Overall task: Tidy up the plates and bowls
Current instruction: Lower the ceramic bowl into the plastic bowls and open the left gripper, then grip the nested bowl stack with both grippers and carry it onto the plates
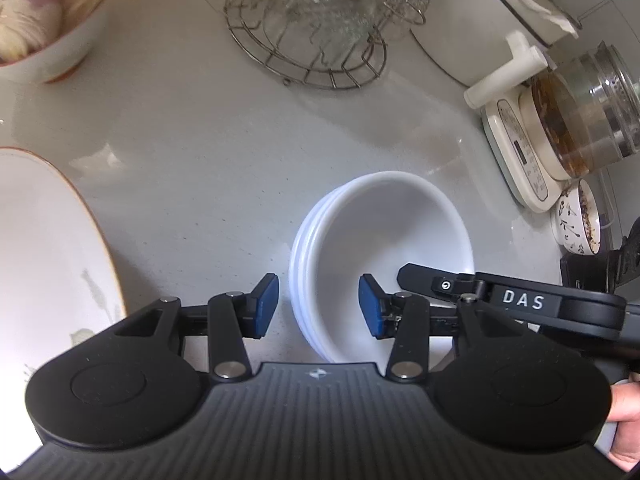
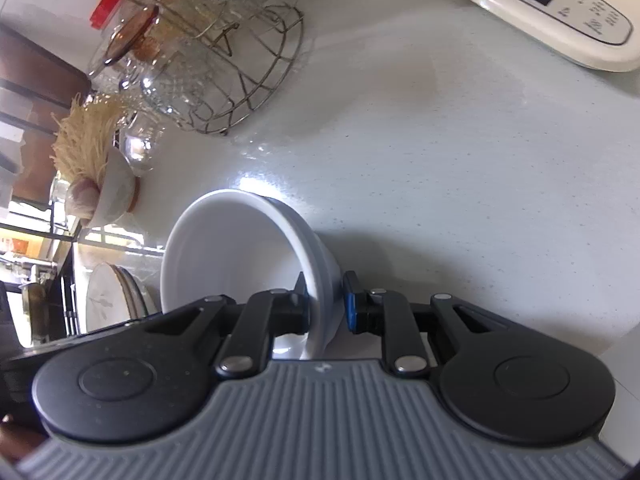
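A stack of white bowls (image 1: 384, 240) stands on the pale counter, seen from above in the left wrist view. My left gripper (image 1: 318, 306) is open, its blue pads straddling the stack's near-left rim without touching. My right gripper (image 2: 326, 300) is shut on the right rim of the top white bowl (image 2: 240, 248), one pad inside and one outside; its arm reaches in from the right in the left wrist view (image 1: 520, 300). A white plate with a brown rim (image 1: 44, 248) lies to the left; it shows as stacked plates in the right wrist view (image 2: 108, 300).
A wire rack of glassware (image 1: 320, 28) stands at the back. A bowl with dried noodles and garlic (image 1: 44, 28) is at back left. A cream appliance base with a glass kettle (image 1: 560, 128) and a small patterned cup (image 1: 576, 220) are on the right.
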